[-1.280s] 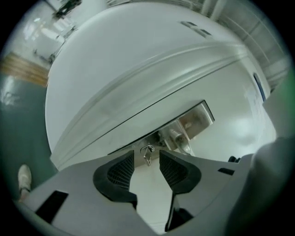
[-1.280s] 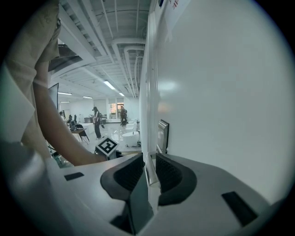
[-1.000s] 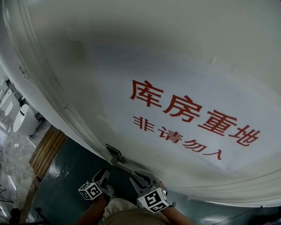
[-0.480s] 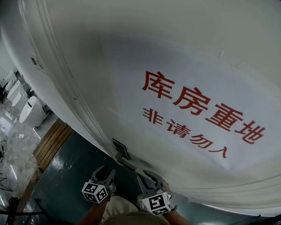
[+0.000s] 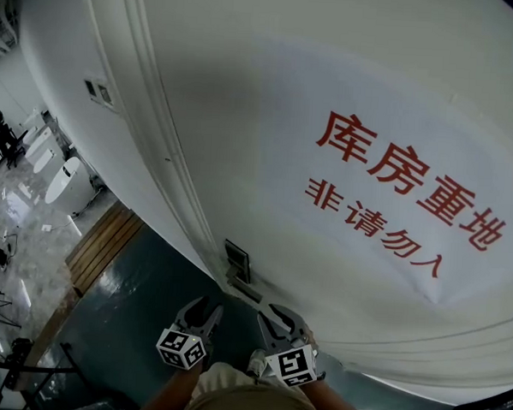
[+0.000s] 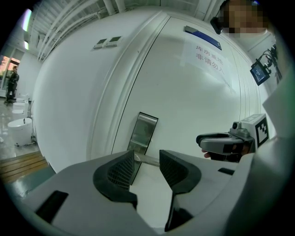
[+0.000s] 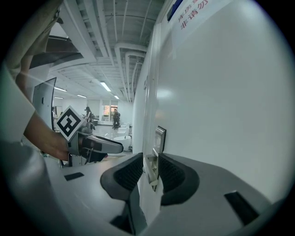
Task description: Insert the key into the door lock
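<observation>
Fingers point(image 6: 120, 169) of left gripper point(image 6: 146, 159) spread, nothing held. Right gripper point(image 7: 150, 161) also parted; door handle point(image 7: 150, 171) shows in its gap, contact unclear. Both forearms reach forward from below, the 2 grippers side by side, tips aimed up at lock plate point(image 5: 236, 260) on edge of white door point(image 5: 330, 101), near it.

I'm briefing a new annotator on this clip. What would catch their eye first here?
Large red Chinese lettering on a paper sign dominates the white door, at the head view's right. Lower down, at the door's edge, sits a metal lock plate with a lever handle. The left gripper and right gripper hang just beneath it, jaws apart and empty; no key shows.
</observation>
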`<state>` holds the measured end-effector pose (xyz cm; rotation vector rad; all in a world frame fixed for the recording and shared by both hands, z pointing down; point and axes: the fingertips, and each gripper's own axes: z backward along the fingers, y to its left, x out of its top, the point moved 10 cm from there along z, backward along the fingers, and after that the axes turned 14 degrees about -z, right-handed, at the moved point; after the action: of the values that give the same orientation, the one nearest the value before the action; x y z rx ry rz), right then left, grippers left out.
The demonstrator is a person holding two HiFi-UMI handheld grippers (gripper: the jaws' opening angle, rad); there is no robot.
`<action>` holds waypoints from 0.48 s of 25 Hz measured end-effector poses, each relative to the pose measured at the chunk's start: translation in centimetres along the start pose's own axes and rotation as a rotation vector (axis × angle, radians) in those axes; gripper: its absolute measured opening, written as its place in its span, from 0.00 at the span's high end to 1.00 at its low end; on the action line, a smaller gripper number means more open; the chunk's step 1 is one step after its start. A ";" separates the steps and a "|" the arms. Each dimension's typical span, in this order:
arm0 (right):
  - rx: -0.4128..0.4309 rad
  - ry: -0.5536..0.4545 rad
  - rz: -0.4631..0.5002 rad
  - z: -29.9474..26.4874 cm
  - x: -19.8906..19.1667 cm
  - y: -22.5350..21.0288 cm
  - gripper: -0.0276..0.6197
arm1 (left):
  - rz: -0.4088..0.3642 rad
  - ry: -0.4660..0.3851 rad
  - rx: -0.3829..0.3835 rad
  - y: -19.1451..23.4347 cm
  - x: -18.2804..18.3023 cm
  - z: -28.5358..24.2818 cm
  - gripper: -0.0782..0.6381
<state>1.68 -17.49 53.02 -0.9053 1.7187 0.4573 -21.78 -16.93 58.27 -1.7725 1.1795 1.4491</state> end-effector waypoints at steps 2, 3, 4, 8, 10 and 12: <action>0.013 0.001 0.002 -0.1 0.0 0.6 0.82 | 0.004 -0.006 0.010 0.1 0.1 0.7 0.66; 0.020 0.003 0.003 -0.2 0.0 1.0 0.82 | 0.008 -0.011 0.016 0.2 0.1 1.1 0.66; 0.029 0.006 0.004 -0.2 0.0 1.3 0.82 | 0.011 -0.015 0.022 0.3 0.0 1.6 0.66; 0.064 0.014 0.021 -0.5 -0.1 3.1 0.82 | 0.017 -0.038 0.051 0.5 -0.2 3.9 0.66; 0.083 0.015 0.031 -0.6 -0.1 4.2 0.81 | 0.022 -0.054 0.065 0.5 -0.4 5.5 0.66; 0.104 0.008 0.037 -0.6 0.0 5.8 0.81 | 0.030 -0.067 0.081 0.5 -0.8 7.4 0.66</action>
<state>-3.07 -14.22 52.48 -0.8026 1.7526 0.3856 -25.68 -10.69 57.21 -1.6460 1.2177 1.4462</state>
